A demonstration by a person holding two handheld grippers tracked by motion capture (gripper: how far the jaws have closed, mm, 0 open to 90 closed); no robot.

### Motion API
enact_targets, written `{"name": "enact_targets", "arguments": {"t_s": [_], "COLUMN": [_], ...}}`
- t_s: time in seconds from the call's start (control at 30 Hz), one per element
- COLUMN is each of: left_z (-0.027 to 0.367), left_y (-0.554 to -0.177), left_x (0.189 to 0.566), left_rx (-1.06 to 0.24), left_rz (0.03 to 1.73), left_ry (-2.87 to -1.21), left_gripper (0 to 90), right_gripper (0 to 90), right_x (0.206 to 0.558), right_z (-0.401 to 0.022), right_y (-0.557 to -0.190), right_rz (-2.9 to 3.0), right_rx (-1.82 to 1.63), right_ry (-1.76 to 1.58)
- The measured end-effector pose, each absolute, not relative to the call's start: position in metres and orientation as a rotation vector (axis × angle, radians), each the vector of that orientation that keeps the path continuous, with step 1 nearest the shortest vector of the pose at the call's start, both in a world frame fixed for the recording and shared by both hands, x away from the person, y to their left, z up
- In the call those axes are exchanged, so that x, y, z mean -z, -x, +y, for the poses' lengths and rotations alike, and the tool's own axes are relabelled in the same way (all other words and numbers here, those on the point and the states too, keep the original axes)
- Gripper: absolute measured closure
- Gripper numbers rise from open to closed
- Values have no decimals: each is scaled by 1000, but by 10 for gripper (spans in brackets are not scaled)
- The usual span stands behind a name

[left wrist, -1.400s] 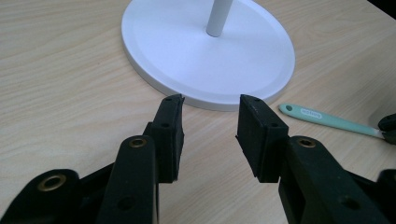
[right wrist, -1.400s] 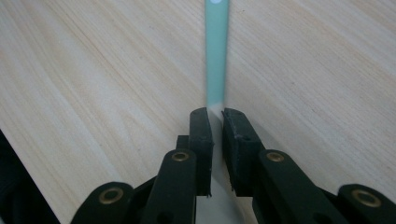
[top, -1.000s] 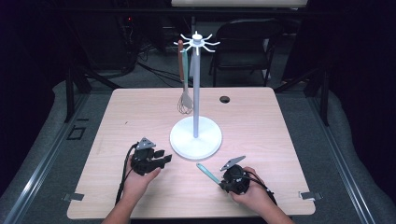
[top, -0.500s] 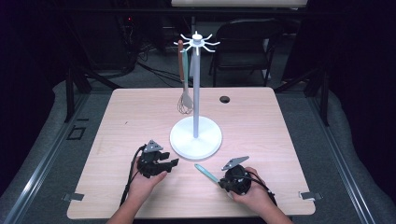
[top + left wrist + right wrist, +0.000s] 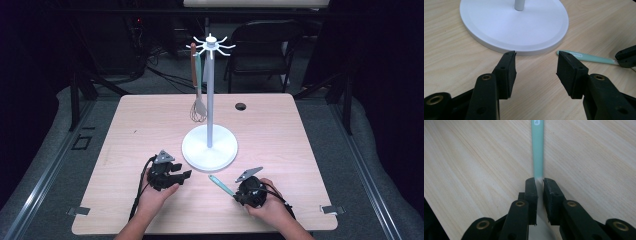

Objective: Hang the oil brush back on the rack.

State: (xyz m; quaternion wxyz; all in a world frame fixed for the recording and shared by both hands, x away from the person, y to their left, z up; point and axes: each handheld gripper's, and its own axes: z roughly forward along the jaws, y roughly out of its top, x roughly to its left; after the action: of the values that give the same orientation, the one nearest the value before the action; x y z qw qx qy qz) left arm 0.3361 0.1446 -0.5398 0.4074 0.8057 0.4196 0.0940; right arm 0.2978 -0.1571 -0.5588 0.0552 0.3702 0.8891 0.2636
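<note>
While the right gripper [image 5: 239,190] sits at the near edge of the desk [image 5: 300,150], around five o'clock from the stand's base [image 5: 209,148], its jaws pinch the end of a pale green utensil handle [image 5: 537,150], which lies flat and points toward eleven o'clock at the base. Those jaws have just eased slightly apart with the handle between them, so the hold looks light; a quick lift could let the handle slide out or swing. At about seven o'clock from the base, the left gripper [image 5: 184,175] rests with its jaws spread and nothing between them, having just been opening. Farther off, a whisk [image 5: 198,111] and a green tool [image 5: 198,70] hang from the hooks [image 5: 212,44]. Raising the handle carelessly could knock the pole [image 5: 209,100] or those hanging pieces.
</note>
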Motion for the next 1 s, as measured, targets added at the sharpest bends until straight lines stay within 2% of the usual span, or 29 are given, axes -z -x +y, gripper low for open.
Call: {"name": "enact_targets", "arguments": {"t_s": [0.3, 0.67, 1.0], "left_z": [144, 140, 134], "left_y": [-336, -335, -333], "left_x": [540, 540, 541], "left_rx": [-232, -232, -207], "left_rz": [1047, 1040, 1025], "left_ry": [-2037, -2043, -2045], "left_gripper": [495, 468, 453], "right_gripper": [797, 826, 829], "right_x": [559, 558, 542], "right_z": [-151, -146, -147], "right_y": [-303, -304, -301], "right_rz": [2702, 2700, 2635], "right_rx": [-769, -771, -918], "right_ry": [-1122, -1117, -1100]}}
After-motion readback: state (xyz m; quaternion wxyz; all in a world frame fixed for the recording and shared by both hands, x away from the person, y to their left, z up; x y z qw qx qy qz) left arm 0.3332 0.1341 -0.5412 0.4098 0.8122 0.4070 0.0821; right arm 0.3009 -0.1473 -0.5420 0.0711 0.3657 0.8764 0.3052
